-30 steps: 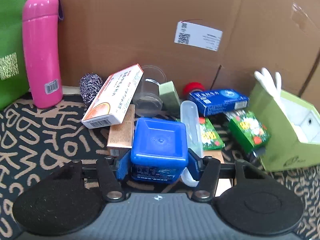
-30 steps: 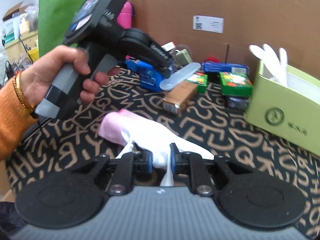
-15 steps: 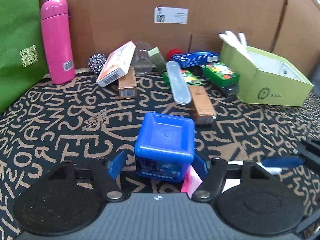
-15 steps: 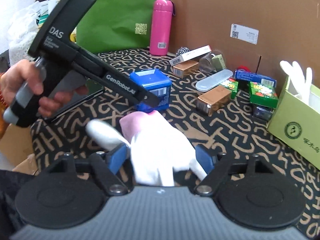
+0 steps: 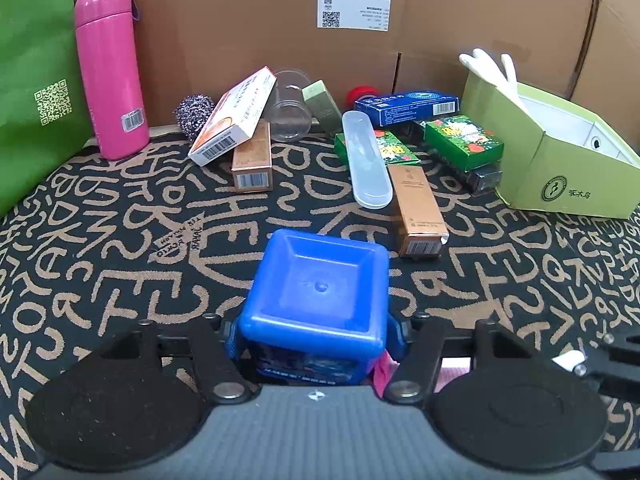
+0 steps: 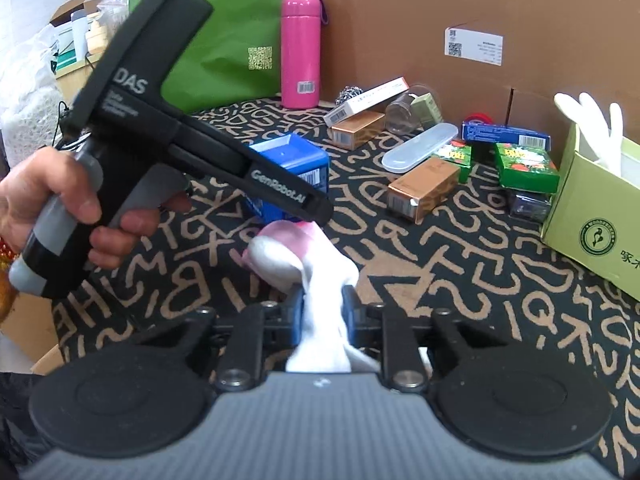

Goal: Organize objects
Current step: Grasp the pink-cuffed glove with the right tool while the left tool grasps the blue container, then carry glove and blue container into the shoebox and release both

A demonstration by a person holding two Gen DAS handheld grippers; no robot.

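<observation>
The organizing is at an early stage, as far as I can judge. Only 1 item seems to be put away: a white glove stands out of the open green box on the right side of the table. Almost everything else is loose in a pile near the cardboard wall: the white medicine box leaning on a copper carton, a clear jar, a translucent case, a second copper carton, 2 green packs, a dark blue box and a steel scourer. The pink bottle stands upright at the left, beside the green bag.

2 items are in hand now. The left gripper has the blue container between its fingers, well in front of the pile; the fingers are closing on it and the pads sit at its 2 sides. The right gripper is pinched tight on a white and pink sock, whose free part lies on the table just beside the blue container.

What is left: to place these 2 things somewhere tidy, probably the box, and then to clear the pile.
</observation>
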